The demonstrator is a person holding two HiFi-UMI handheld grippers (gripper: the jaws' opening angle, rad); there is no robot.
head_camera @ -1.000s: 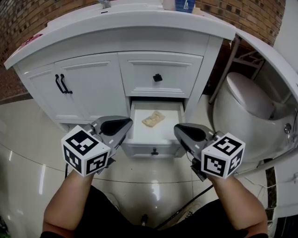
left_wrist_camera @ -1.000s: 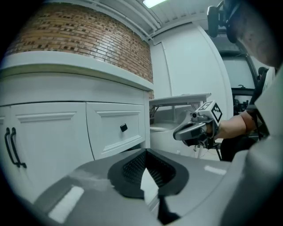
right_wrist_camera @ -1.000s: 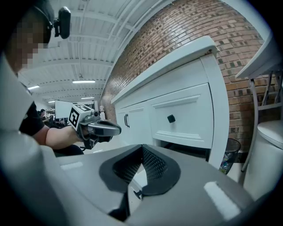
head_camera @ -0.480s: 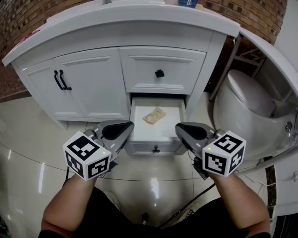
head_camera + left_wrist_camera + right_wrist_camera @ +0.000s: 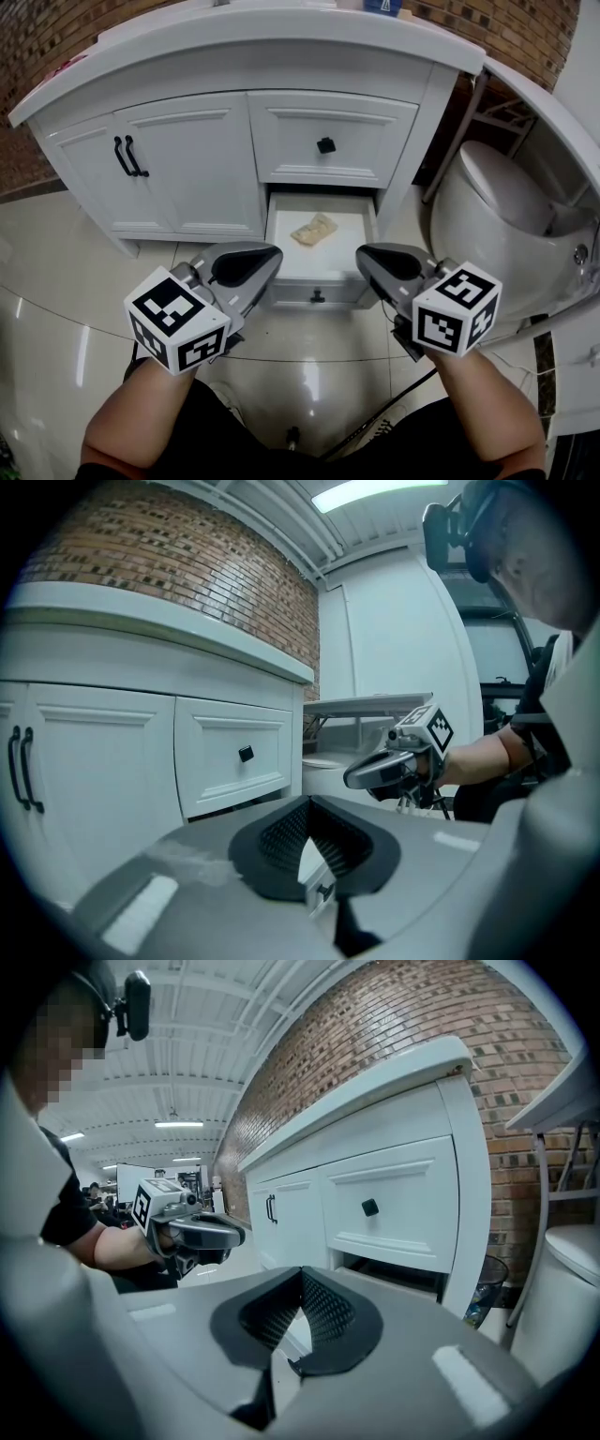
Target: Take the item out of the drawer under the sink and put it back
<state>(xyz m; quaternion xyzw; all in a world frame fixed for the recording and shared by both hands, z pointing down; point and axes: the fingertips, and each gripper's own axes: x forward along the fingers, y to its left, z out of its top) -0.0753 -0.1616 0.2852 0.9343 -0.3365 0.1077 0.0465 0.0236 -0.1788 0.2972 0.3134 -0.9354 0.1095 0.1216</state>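
Observation:
The low drawer (image 5: 277,236) under the sink stands pulled out. A crumpled tan item (image 5: 313,230) lies inside it, towards the back. My left gripper (image 5: 272,256) hovers at the drawer's front left corner, its jaws shut and holding nothing. At the front right corner, my right gripper (image 5: 366,256) is likewise shut and holding nothing. In the left gripper view the left gripper's (image 5: 309,804) black pads meet, with the right gripper (image 5: 384,769) across from it. In the right gripper view the right gripper's (image 5: 300,1275) pads meet too, and the left gripper (image 5: 202,1232) shows at left.
A shut upper drawer with a black knob (image 5: 325,145) sits above the open one. Two cabinet doors with black handles (image 5: 128,157) are at left. A white toilet (image 5: 492,211) stands close on the right. The floor (image 5: 56,309) is glossy tile.
Both grippers have edged a little closer to the drawer front, the left one shifting right. The tan item has not moved.

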